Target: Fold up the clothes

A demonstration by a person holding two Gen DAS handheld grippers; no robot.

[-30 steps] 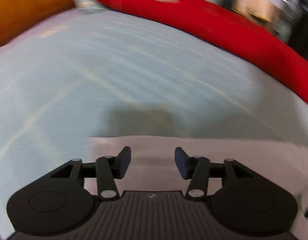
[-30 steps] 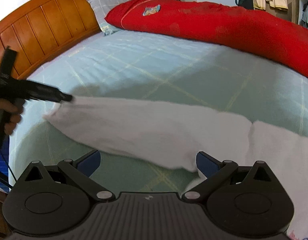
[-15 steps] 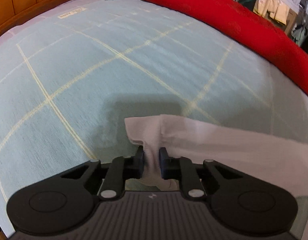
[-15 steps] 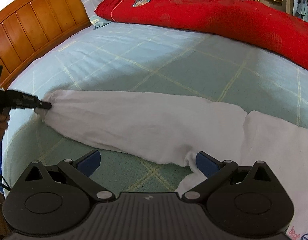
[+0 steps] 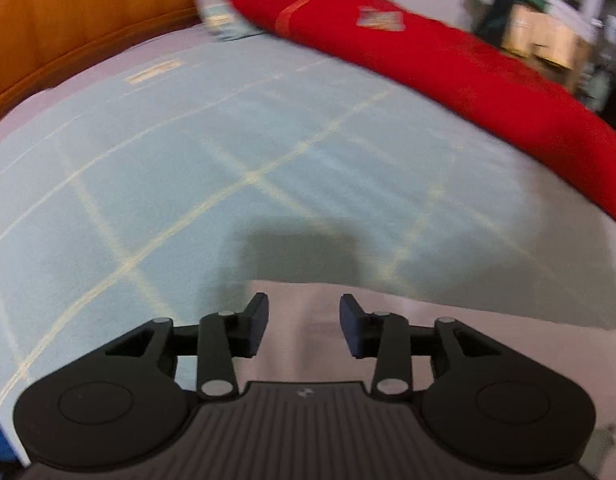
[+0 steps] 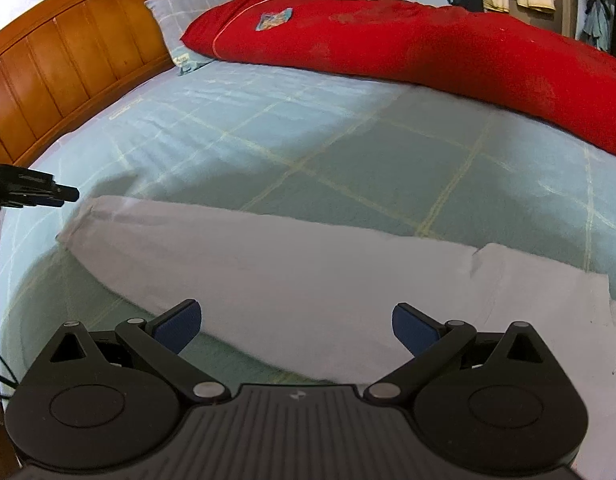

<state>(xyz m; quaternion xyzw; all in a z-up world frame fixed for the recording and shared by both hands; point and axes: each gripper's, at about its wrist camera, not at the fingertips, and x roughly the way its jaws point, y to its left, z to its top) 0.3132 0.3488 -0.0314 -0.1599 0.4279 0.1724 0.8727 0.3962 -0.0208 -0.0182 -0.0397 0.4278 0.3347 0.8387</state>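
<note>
White shirt (image 6: pixel 292 276) lies flat on bed (image 6: pixel 348 152); left hand-held gripper (image 5: pixel 304 330) opening, empty; right hand-held gripper (image 6: pixel 294 326) wide, empty: regrip the sleeve end squarely.

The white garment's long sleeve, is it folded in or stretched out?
Stretched out: the white garment's sleeve lies straight across the bed sheet, not folded.

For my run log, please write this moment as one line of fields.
left gripper: jaws opening, nothing between | right gripper: open, empty | white garment: lying on bed
</note>
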